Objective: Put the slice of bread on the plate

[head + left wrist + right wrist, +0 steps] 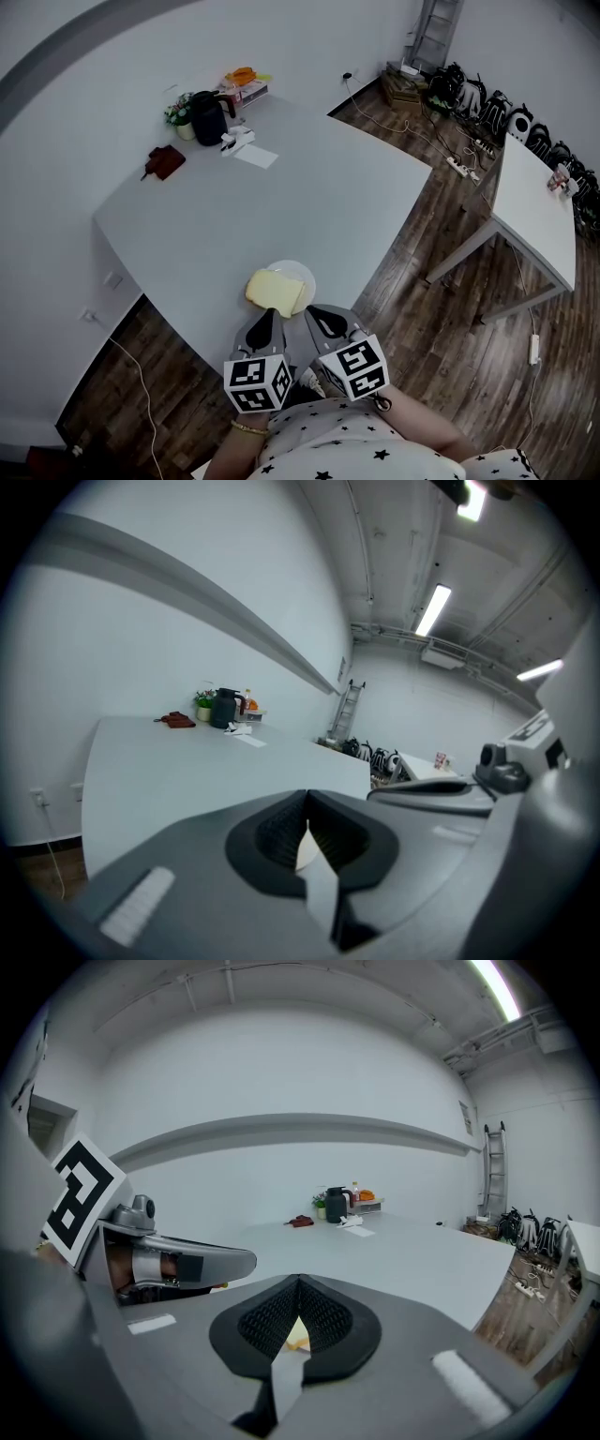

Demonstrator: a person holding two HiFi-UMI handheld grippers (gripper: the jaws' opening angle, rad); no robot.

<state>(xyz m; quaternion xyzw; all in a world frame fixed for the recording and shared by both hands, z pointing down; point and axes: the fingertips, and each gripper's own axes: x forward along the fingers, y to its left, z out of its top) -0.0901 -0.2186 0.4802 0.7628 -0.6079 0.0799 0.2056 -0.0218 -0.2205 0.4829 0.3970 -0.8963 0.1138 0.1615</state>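
Two hand-held grippers sit side by side at the near edge of the bench [281, 187]: the left gripper [267, 319] and the right gripper [315, 315]. Both pairs of jaws are pressed together with nothing pinched, and each gripper view shows the ribbed surfaces meeting at the tips. The slice of bread [275, 292] lies just ahead of those tips. It rests on the near-left part of the white plate [303, 272] and overhangs the rim toward the left gripper. Neither gripper touches it.

Judged from this layout, the placing looks largely done, and the step in hand is a check or a small correction. To do it well:
- With the jaws closed, use one tip to nudge the overhanging crust toward the plate's centre.
- Push low and level, so the soft slice slides rather than folds.
- Go gently, so the light plate is not shoved across the bench.

The kettle [208, 118] at the far end is well apart and no obstacle
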